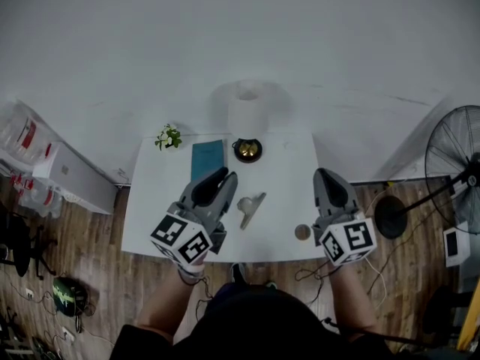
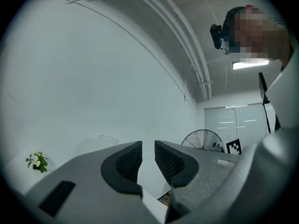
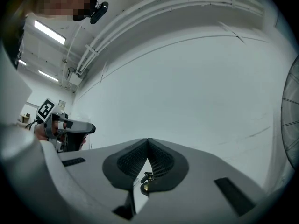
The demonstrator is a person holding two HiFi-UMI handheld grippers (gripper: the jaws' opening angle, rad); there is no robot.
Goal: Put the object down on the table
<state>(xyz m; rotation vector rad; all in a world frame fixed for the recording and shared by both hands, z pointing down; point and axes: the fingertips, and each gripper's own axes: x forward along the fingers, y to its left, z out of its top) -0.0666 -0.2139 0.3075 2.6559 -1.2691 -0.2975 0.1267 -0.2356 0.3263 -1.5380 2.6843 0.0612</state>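
White table [image 1: 289, 172] carries book [image 1: 208, 158], bowl [image 1: 247, 150], plant [image 1: 168, 136].

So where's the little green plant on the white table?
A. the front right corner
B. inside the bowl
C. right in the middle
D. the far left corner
D: the plant sits at the far left corner of the table, just left of the blue book.

We see a big white wall [image 1: 240, 28] behind a small white table [image 1: 150, 201]. The floor [image 1: 97, 276] is brown wood. A black fan [image 1: 457, 156] stands on the right. Long lights [image 2: 250, 65] shine up high above us.
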